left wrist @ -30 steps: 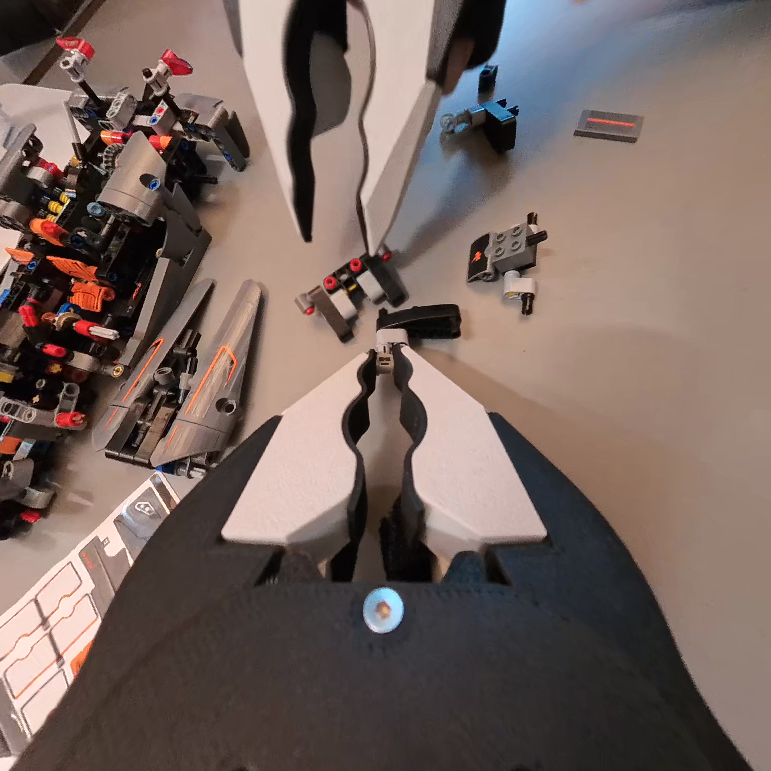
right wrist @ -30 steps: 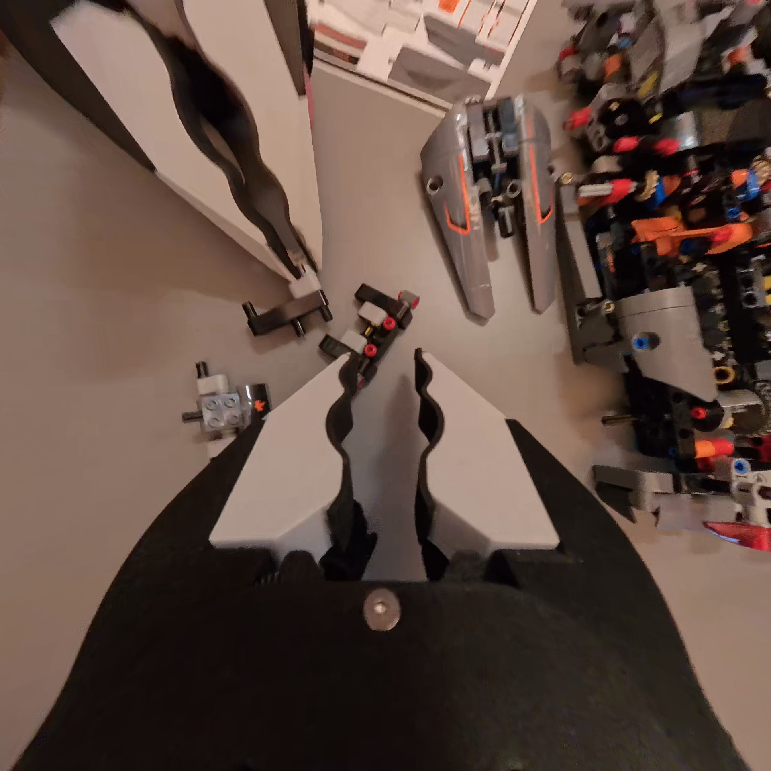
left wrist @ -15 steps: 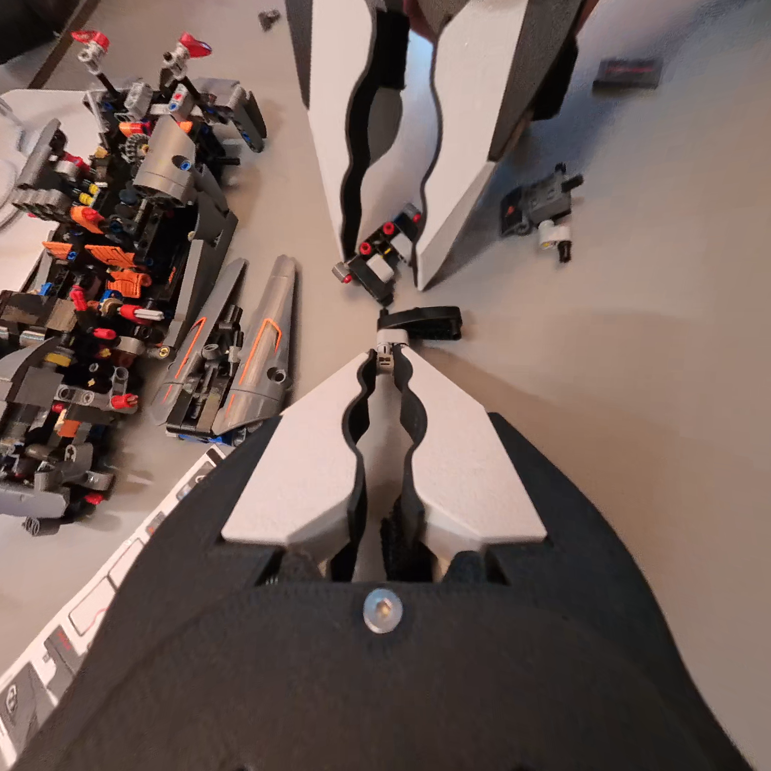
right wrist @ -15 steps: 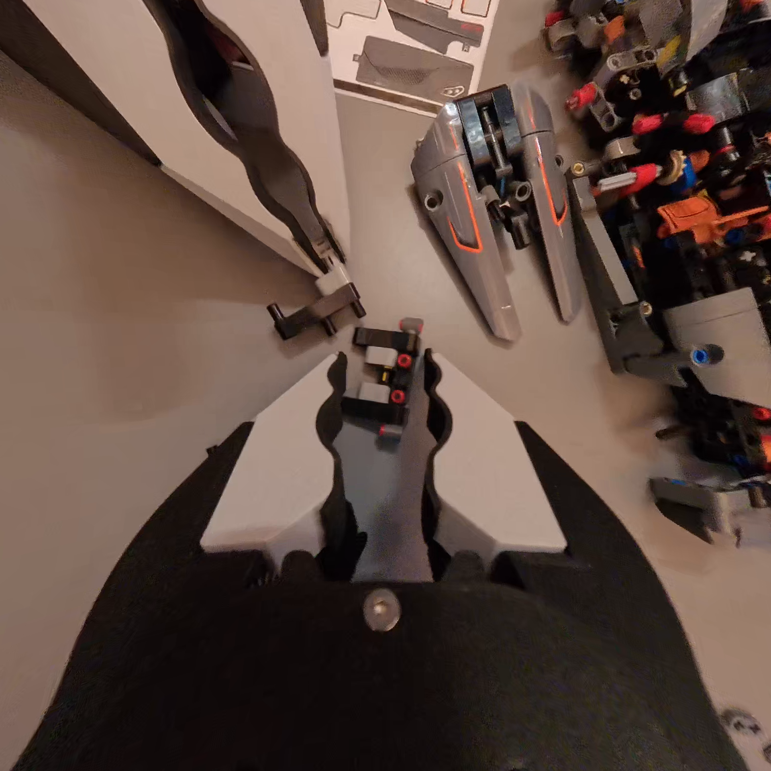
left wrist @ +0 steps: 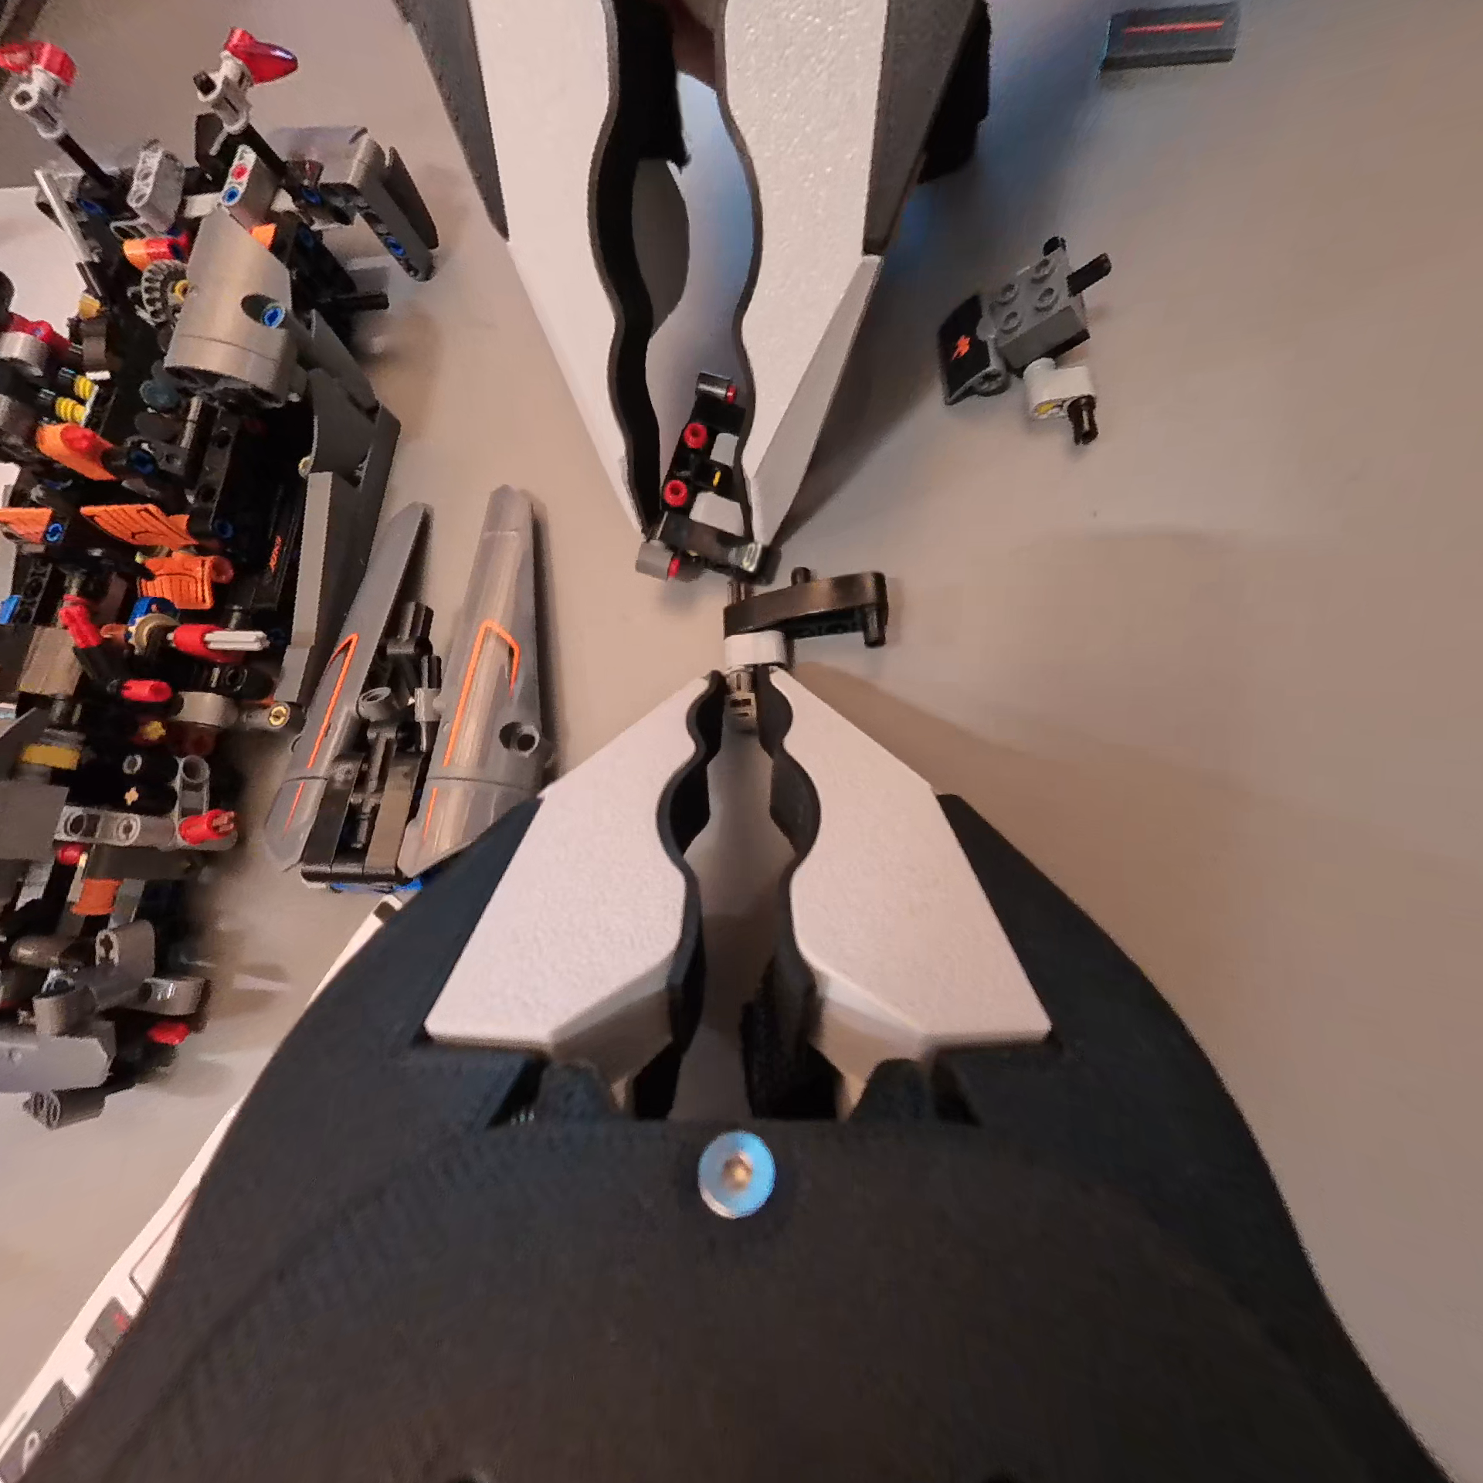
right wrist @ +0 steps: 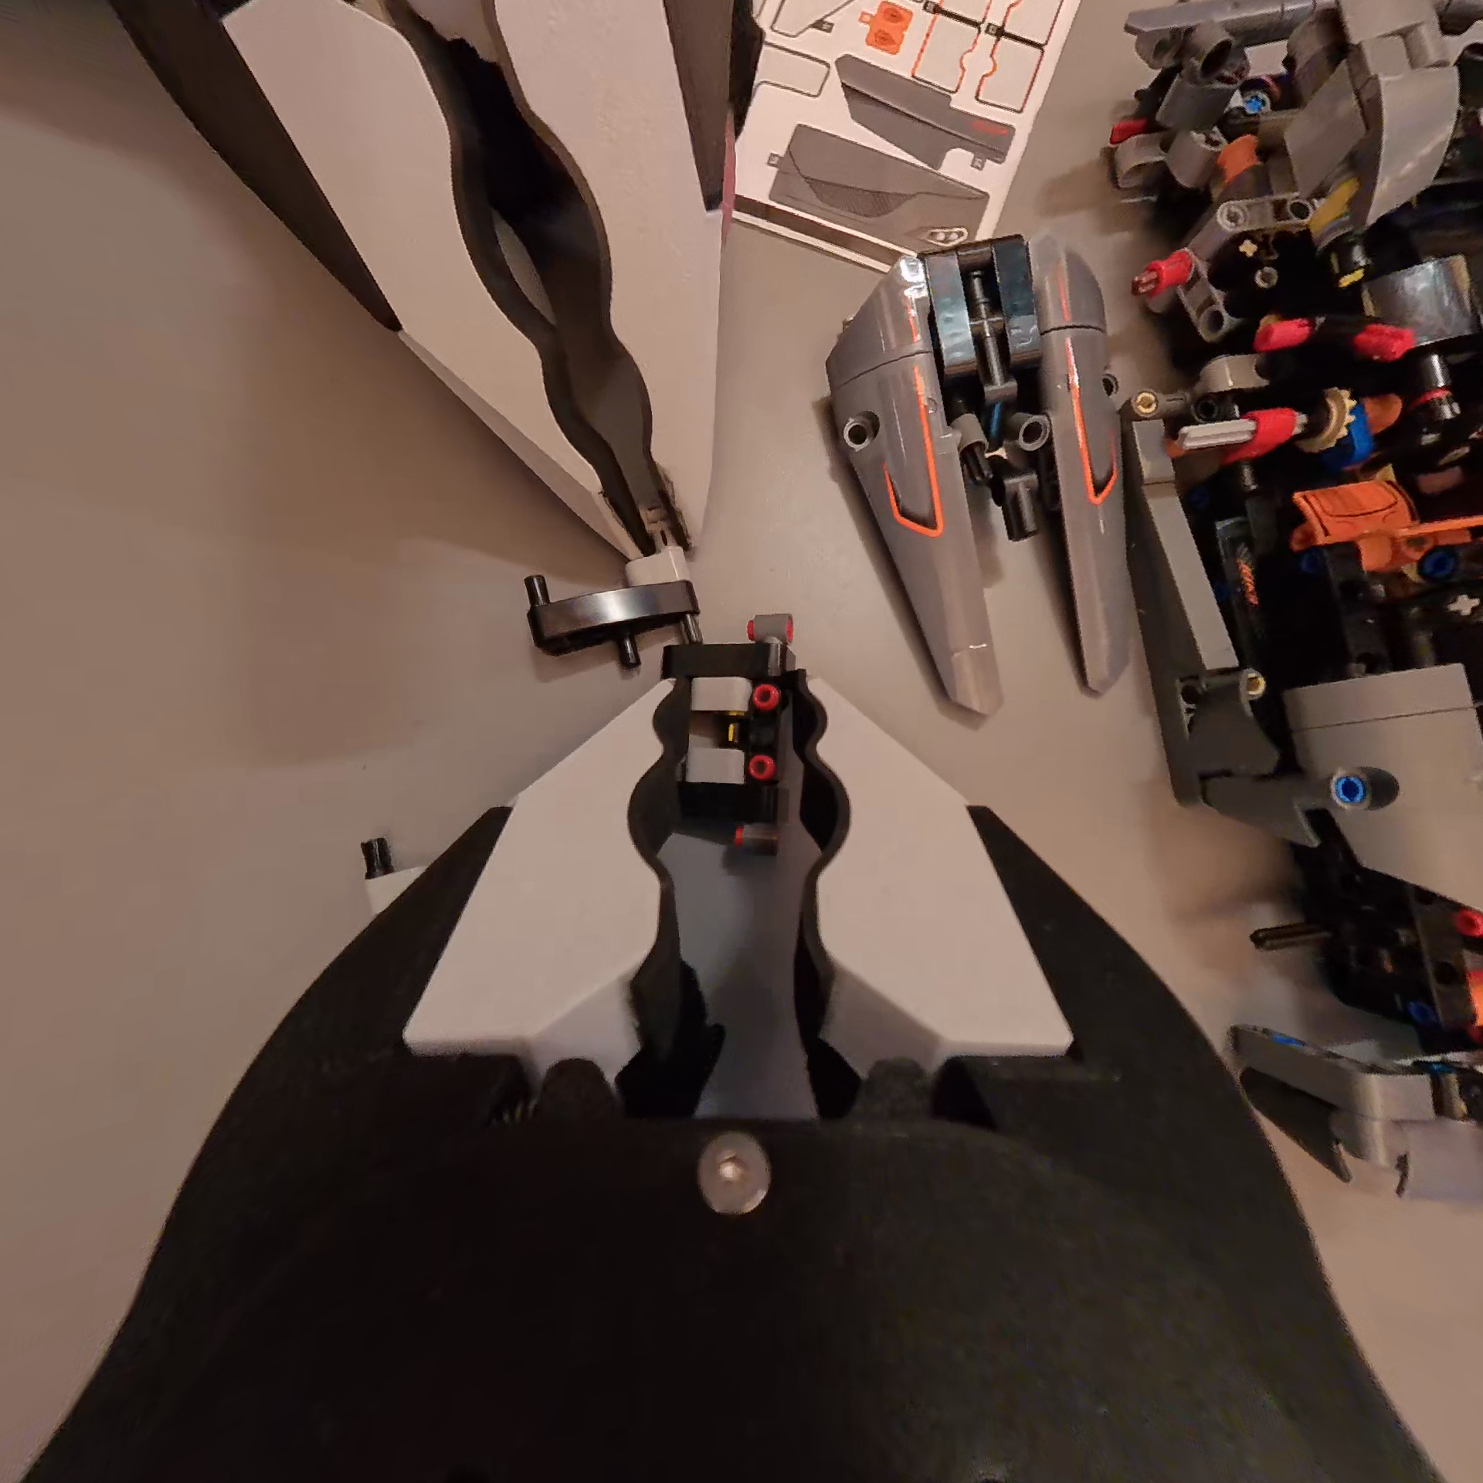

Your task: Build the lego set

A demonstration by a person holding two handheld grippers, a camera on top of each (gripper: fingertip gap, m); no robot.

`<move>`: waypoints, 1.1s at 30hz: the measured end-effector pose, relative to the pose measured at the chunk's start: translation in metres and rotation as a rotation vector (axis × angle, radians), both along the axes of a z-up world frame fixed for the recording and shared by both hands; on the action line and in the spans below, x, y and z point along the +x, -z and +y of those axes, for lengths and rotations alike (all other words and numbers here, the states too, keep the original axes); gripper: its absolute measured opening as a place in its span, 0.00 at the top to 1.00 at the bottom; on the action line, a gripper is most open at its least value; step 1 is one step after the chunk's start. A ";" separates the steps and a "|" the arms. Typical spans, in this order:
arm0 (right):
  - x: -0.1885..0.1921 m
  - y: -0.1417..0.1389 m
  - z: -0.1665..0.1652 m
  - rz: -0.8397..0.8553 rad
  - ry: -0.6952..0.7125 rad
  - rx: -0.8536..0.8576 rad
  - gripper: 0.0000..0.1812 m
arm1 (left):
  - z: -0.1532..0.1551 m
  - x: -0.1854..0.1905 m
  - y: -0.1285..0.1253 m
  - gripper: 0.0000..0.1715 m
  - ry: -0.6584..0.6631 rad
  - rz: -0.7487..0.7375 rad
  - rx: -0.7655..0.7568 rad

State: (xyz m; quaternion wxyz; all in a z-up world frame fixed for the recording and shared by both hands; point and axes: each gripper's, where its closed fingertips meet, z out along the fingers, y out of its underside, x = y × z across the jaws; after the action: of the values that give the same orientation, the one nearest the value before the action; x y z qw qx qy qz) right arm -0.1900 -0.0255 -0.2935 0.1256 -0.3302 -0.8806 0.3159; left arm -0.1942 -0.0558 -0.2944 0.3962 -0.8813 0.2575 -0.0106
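Observation:
My left gripper (left wrist: 742, 686) is shut on the small white-grey connector of a black curved beam (left wrist: 810, 610), which it holds just above the table. In the right wrist view this gripper comes in from the upper left with the beam (right wrist: 610, 614) at its tip. My right gripper (right wrist: 734, 682) is shut on a small black sub-assembly with red pins and light grey blocks (right wrist: 722, 722). In the left wrist view the sub-assembly (left wrist: 694, 481) sits between the right gripper's fingers (left wrist: 802, 321), which come in from the top. Beam and sub-assembly are almost touching.
A large part-built car model (left wrist: 160, 481) (right wrist: 1324, 481) fills one side. A twin grey panel assembly with orange lines (left wrist: 417, 706) (right wrist: 979, 481) lies beside it. A sticker sheet (right wrist: 883, 120), a small grey studded assembly (left wrist: 1019, 337) and a dark tile (left wrist: 1168, 36) also lie on the table. Less than 4 cm separates the two grippers' tips. Left tips and right tips are each some 20 cm from the dark tile (left wrist: 1168, 36).
My right gripper has moved in over the black sub-assembly and closed on it. My left gripper has kept hold of the beam, and the two parts have come closer.

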 end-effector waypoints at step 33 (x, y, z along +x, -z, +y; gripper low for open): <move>0.001 0.000 0.000 -0.014 -0.236 -0.116 0.87 | 0.003 0.005 0.000 0.98 0.158 0.228 0.076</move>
State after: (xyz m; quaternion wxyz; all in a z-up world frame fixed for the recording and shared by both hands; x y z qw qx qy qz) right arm -0.1889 -0.0254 -0.2932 0.0622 -0.2333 -0.8944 0.3765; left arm -0.1894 -0.0525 -0.2941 0.3953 -0.8381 0.3698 0.0681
